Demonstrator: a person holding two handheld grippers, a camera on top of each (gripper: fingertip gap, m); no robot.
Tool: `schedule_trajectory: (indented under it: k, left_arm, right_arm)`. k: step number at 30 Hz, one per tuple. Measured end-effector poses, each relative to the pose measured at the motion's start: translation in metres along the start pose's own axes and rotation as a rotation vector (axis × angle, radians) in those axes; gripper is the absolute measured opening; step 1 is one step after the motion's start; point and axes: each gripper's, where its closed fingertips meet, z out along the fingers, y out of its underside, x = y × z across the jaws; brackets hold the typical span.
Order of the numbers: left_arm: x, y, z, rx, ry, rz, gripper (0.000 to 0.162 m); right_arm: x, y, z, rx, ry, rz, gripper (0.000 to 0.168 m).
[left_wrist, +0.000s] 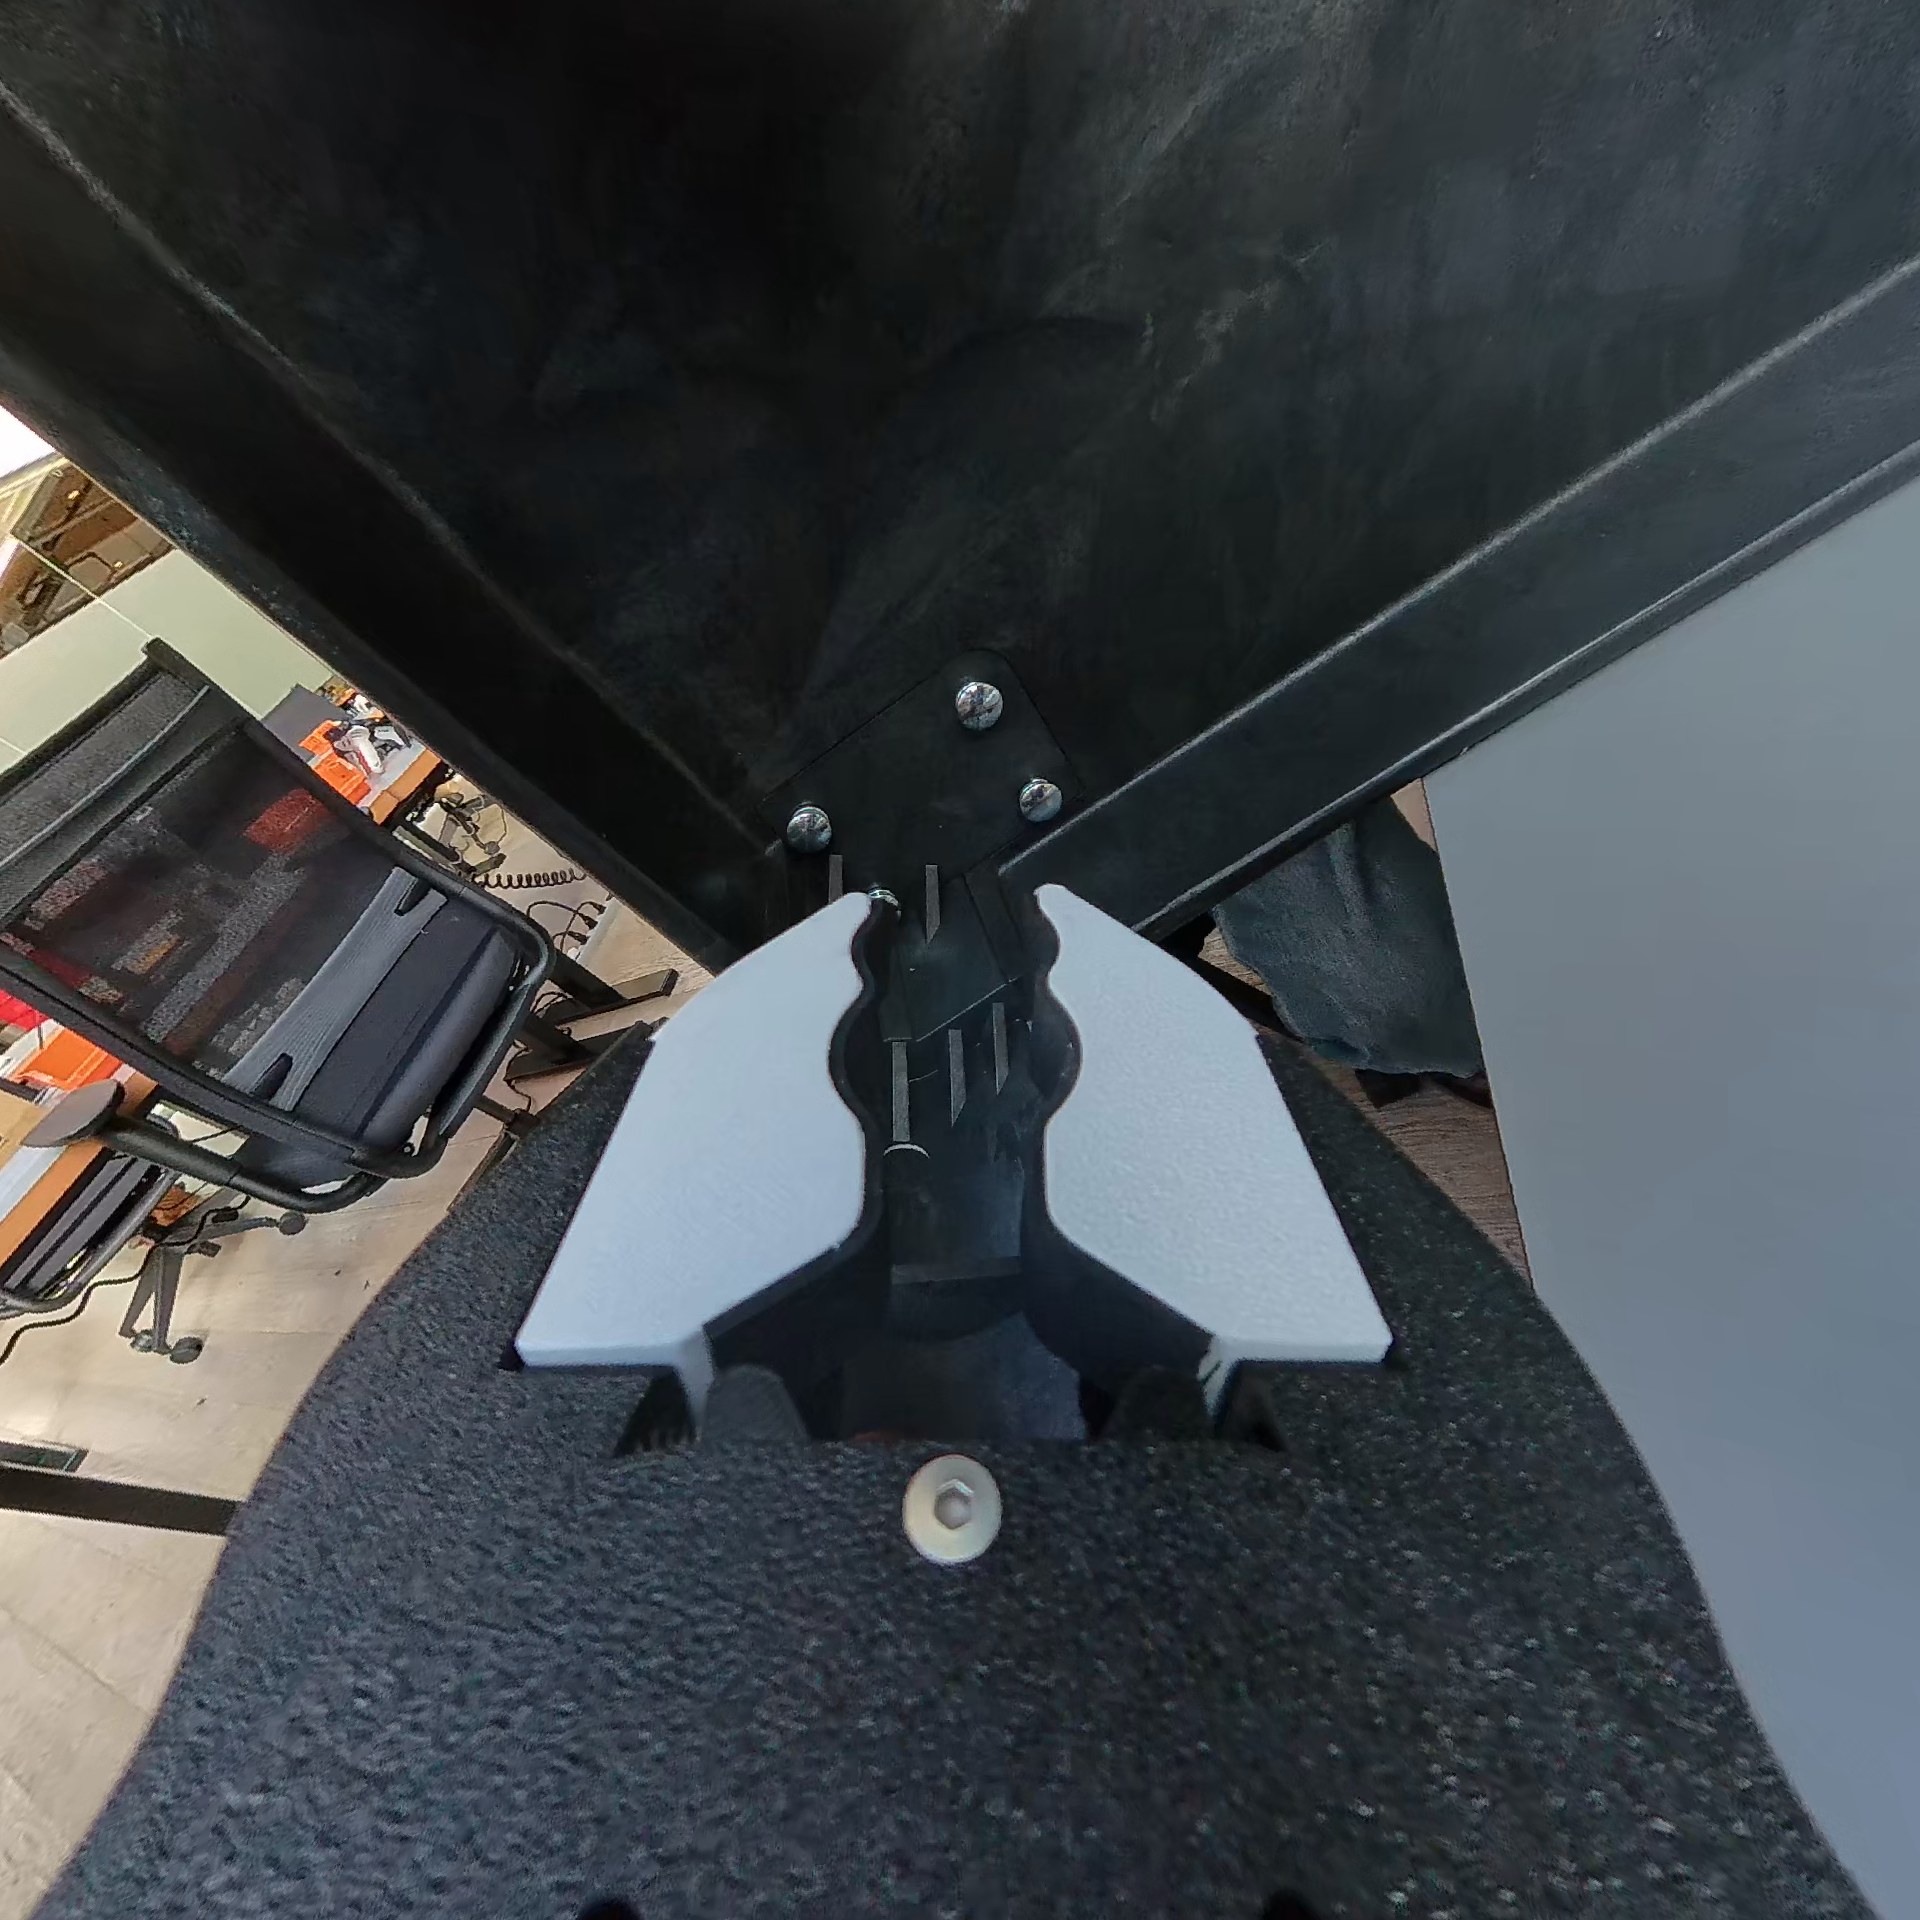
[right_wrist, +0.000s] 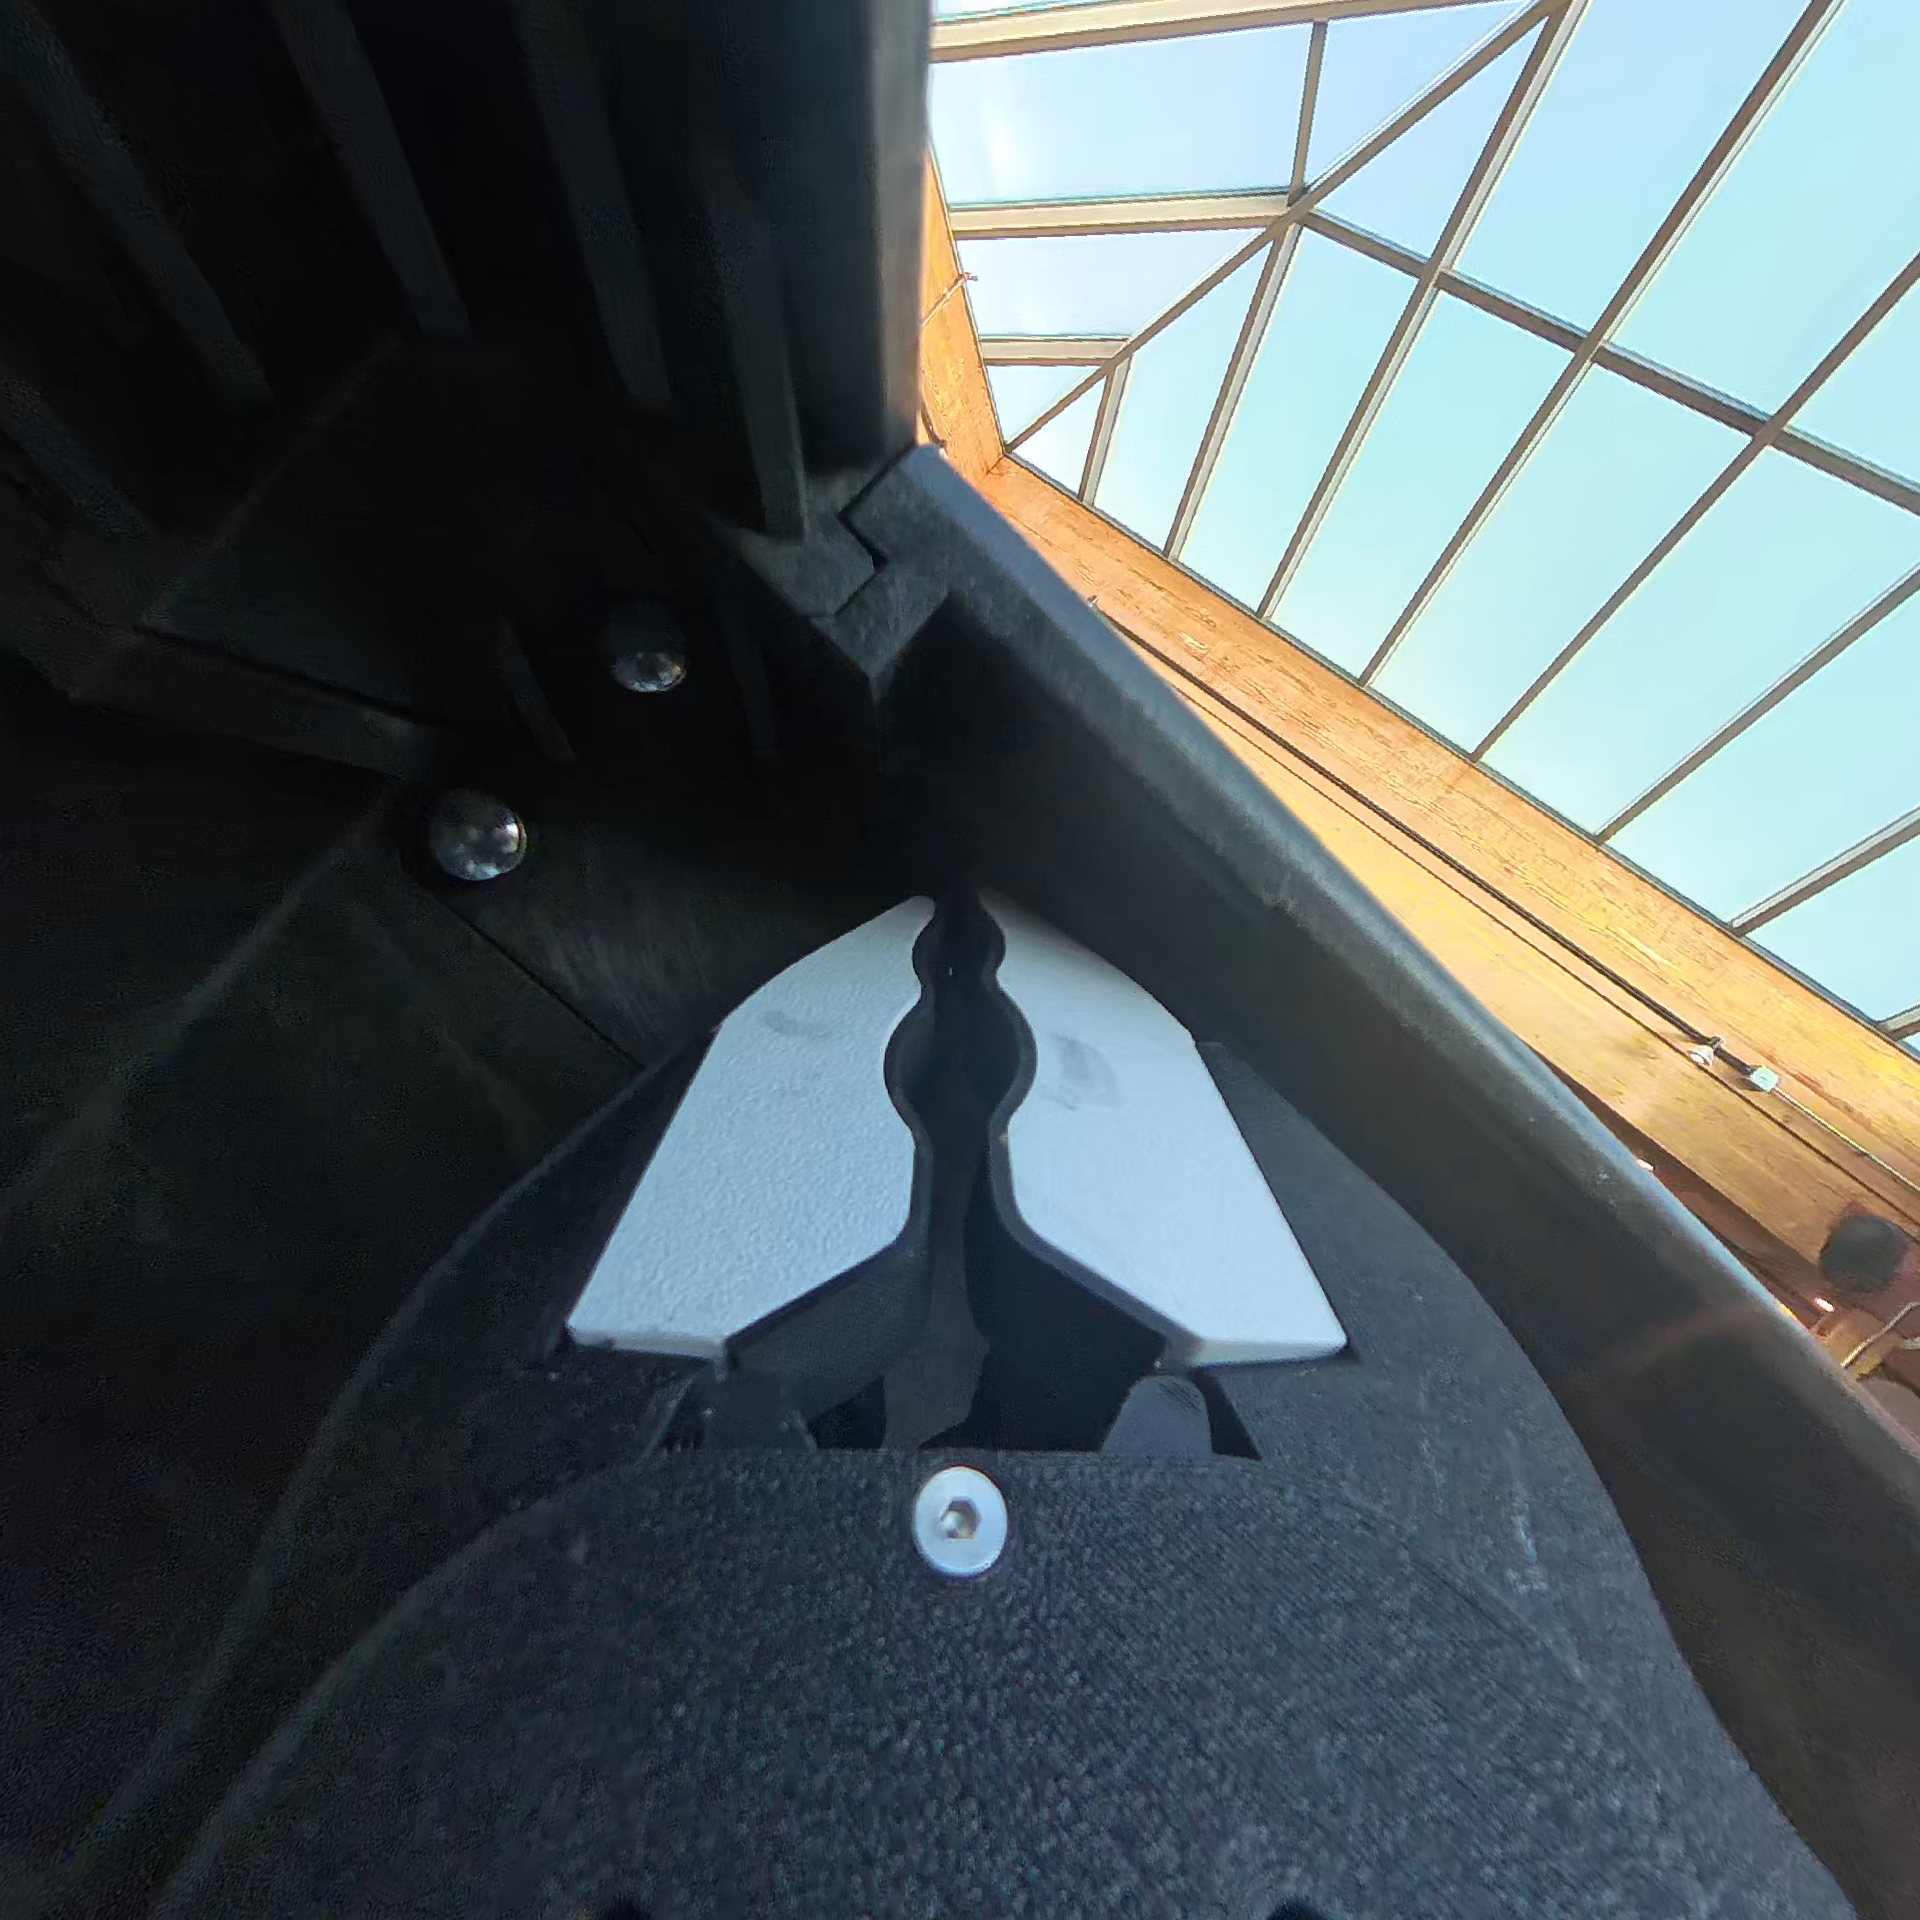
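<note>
Fingers (left_wrist: 1164, 1091) of left gripper (left_wrist: 954, 904) grip corner bracket (left_wrist: 935, 790) — black.

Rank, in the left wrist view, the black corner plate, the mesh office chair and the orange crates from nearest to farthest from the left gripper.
From the left gripper:
1. Black corner plate, just ahead of the fingertips.
2. Mesh office chair, off to the left.
3. Orange crates, far left background.

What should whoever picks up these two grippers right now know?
Left gripper: jaws closed around the black corner bracket, under a black panel. An office chair stands to its left.
Right gripper: jaws nearly together, tips just below a black frame corner; whether anything is pinched is unclear. Two screws sit nearby, with a glass roof beyond.
</note>
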Motion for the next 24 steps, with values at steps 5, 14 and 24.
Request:
schedule_trajectory:
  k: [5,14,24]
  left_arm:
    - [-0.0002,0.0001,-0.0001,0.0,0.001,-0.002,0.025]
    - [0.0006,0.001,0.0002,-0.002,0.001,0.008,0.024]
    - [0.0033,0.0022,0.0016,-0.011,0.008,0.025,0.025]
  right_arm:
    - [0.002,-0.0006,0.0004,0.004,0.003,0.025,0.0]
    - [0.0041,0.0011,-0.0014,0.07,0.024,0.102,0.0]
    - [0.0054,0.0028,-0.0021,0.162,0.067,0.194,0.0]
